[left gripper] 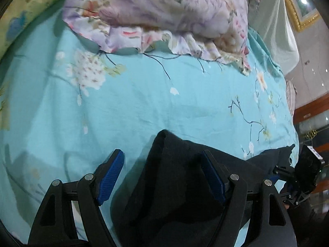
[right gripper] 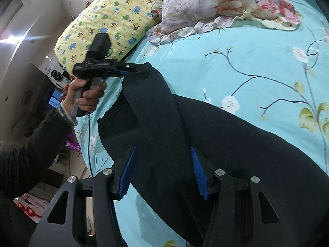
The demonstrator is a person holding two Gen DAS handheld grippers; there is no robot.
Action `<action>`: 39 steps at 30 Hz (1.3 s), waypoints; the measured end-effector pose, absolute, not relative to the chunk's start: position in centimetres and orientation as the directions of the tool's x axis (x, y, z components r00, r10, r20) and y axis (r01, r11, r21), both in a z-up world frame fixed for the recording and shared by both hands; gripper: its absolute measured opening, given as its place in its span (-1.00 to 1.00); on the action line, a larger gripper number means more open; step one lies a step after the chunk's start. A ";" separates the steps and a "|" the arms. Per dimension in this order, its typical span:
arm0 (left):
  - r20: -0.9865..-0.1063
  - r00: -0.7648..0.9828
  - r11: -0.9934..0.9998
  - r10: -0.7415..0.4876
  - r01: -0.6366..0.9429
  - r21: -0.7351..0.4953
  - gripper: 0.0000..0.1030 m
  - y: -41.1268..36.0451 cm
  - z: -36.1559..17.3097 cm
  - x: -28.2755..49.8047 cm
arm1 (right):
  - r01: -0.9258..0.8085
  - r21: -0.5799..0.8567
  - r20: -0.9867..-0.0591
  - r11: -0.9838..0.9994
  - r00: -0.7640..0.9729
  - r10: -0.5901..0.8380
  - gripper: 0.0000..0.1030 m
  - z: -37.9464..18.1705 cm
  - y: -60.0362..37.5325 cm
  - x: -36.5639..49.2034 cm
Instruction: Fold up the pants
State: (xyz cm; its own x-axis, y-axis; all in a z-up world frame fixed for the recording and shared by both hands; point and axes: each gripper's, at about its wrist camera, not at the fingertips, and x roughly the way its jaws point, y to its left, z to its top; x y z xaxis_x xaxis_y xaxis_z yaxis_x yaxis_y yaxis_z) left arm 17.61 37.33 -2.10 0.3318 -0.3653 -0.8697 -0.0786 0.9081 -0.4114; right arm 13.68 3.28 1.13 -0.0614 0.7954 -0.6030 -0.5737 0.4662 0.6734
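Observation:
Black pants (right gripper: pixel 236 135) lie on the turquoise flowered bed sheet (right gripper: pixel 257 61). One strip of the pants (right gripper: pixel 156 111) is lifted and stretched between the two grippers. In the left wrist view my left gripper (left gripper: pixel 162 156) stands wide open, blue pads apart, with a raised peak of the black pants (left gripper: pixel 170 177) between the fingers. In the right wrist view my right gripper (right gripper: pixel 163 154) is also open, with the black strip passing between its pads. The left gripper (right gripper: pixel 133 70) shows there too, at the far end of the strip, touching the cloth corner. The right gripper shows in the left wrist view (left gripper: pixel 304 175).
A pink and purple flowered quilt (left gripper: pixel 174 14) is heaped at the far side of the bed. A yellow cartoon-print pillow (right gripper: pixel 111 22) lies at the bed's far left corner. The bed edge (right gripper: pixel 90 144) drops off to the room floor at the left.

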 end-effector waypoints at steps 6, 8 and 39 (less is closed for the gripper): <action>-0.861 0.366 0.926 -0.354 0.006 -0.378 -0.15 35.8 -1.0 17.0 | -0.572 0.691 -0.578 0.443 -0.070 0.813 -0.30 1.0 3.9 14.1; -0.858 0.395 0.938 -0.329 0.035 -0.344 -0.59 35.2 -0.4 16.3 | -0.574 0.684 -0.586 0.451 -0.063 0.808 -0.63 0.9 4.1 14.2; -0.665 0.694 0.874 -0.276 -0.107 -0.474 -0.92 35.6 2.6 -3.0 | -0.741 0.519 -0.627 0.426 0.009 0.779 -0.87 2.5 4.0 6.8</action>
